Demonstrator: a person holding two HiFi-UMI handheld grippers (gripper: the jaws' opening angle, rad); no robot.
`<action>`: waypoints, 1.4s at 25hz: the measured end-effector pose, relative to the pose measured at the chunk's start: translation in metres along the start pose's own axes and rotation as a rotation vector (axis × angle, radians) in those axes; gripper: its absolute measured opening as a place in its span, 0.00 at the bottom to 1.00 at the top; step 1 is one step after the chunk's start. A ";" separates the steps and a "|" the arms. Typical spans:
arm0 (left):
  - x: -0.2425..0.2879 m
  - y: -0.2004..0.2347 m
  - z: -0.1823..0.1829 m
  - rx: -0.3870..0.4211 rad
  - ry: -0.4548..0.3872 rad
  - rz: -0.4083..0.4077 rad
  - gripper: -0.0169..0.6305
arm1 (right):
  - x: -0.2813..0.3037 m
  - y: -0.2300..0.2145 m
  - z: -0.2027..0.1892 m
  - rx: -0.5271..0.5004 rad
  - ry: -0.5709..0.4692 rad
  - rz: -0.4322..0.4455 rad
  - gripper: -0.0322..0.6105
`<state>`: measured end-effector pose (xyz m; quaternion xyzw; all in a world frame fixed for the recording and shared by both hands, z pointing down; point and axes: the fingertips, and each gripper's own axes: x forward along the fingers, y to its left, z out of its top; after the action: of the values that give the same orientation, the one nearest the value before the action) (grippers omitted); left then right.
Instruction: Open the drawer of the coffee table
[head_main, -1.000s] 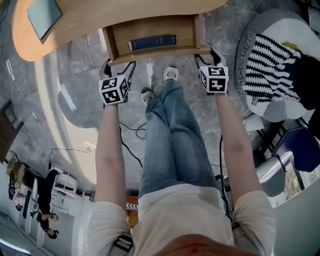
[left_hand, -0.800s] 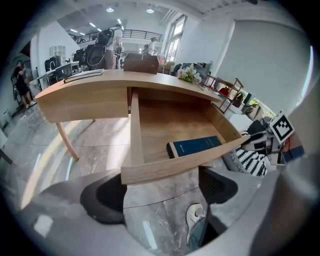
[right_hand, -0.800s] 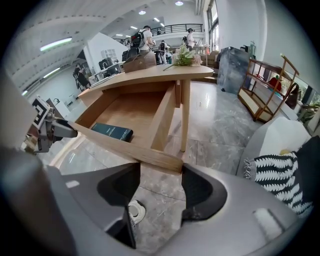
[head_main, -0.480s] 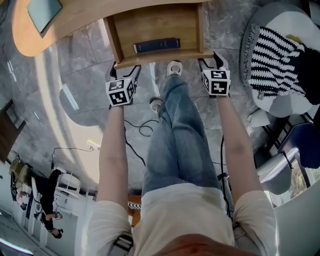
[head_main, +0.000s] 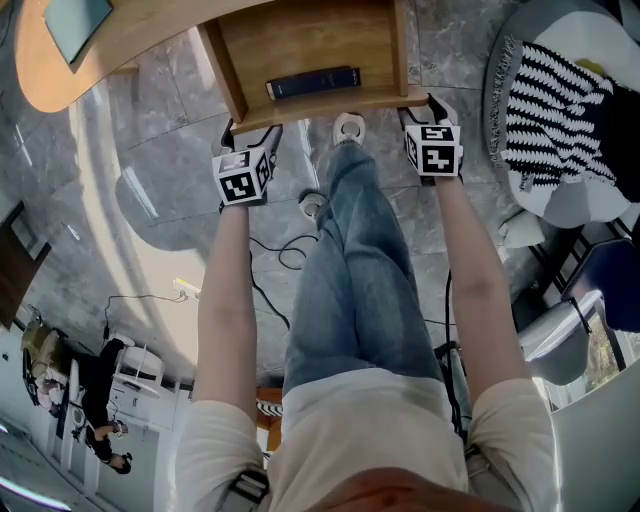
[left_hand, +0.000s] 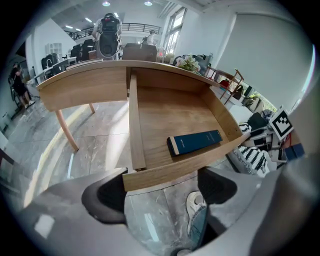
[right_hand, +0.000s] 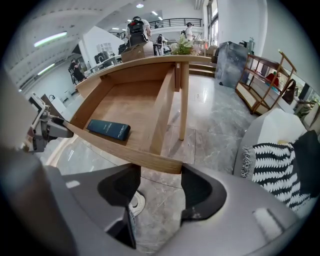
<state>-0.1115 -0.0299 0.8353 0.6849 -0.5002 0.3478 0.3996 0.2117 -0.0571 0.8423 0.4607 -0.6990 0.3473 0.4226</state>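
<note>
since the drawer (head_main: 300, 40) stood further out of the coffee table (head_main: 45, 75) than a second before, both forearms had drawn back with it, reaching forward and steeply down, side by side. the left gripper (left_hand: 160, 186) and right gripper (right_hand: 159, 186) kept their jaws wide apart, clamping nothing, with the drawer's front board crossing each gap at its two ends. beyond it, a blue book (head_main: 312, 82) lay inside.

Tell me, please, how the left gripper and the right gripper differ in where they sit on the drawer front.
The left gripper straddles the left corner of the drawer front; the right gripper straddles its right corner. In the head view the left gripper sits lower in the picture than the right gripper, since the front slants. Shared: both point down, jaws wide apart, with the board's end by the outer jaw.
</note>
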 end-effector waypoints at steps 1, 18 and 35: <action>0.002 0.000 -0.001 0.004 0.007 0.003 0.71 | 0.002 0.000 -0.001 0.002 0.005 -0.003 0.45; 0.003 -0.001 -0.005 0.027 0.038 -0.003 0.71 | 0.001 -0.001 -0.006 0.040 0.038 -0.039 0.44; -0.123 -0.022 -0.001 -0.049 -0.294 0.059 0.18 | -0.122 0.072 0.020 0.032 -0.299 -0.051 0.05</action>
<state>-0.1225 0.0251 0.7233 0.7035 -0.5816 0.2428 0.3283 0.1655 -0.0079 0.7160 0.5315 -0.7366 0.2751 0.3150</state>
